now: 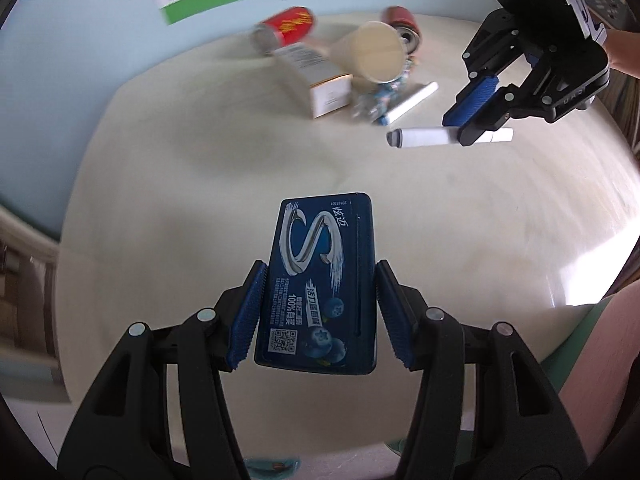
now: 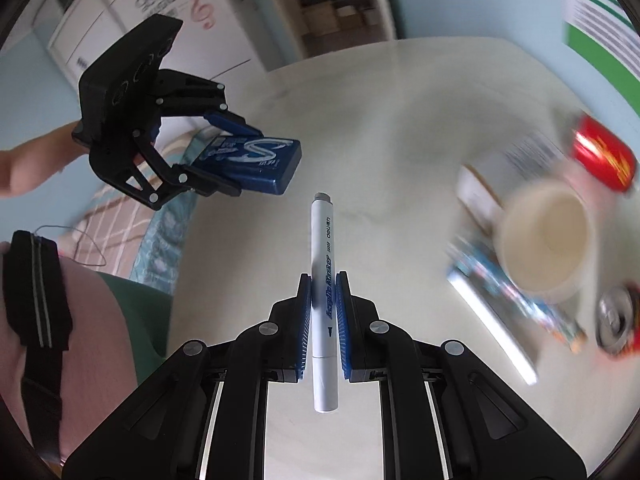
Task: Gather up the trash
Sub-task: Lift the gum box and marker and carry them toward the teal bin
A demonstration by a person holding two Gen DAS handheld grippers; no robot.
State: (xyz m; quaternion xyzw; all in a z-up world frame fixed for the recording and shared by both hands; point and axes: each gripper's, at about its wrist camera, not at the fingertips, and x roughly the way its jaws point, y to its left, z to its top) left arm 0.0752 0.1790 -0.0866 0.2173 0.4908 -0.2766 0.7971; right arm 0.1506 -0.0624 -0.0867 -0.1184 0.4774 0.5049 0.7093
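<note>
The left gripper (image 1: 316,312) clamps a blue gum tin (image 1: 320,280) by its long sides, its long axis running straight out ahead of the jaws. The right gripper (image 2: 323,312) pinches a white acrylic marker (image 2: 322,280) mid-barrel, also lengthwise. Both hang clear above the pale table (image 1: 200,200), angled downward. The remaining heap lies beyond, nearer the right gripper: a paper cup (image 1: 372,52), red cans (image 1: 288,26), a small carton (image 1: 316,80).

The pale cream worktop (image 1: 200,200) lies bare and wide on the near side and to the left — easy passage there. At its far edge a cluster blocks the way: red drink cans (image 1: 286,28), a tipped beige paper cup (image 1: 376,54), a white carton box (image 1: 316,80), and a white stick (image 1: 412,102).
</note>
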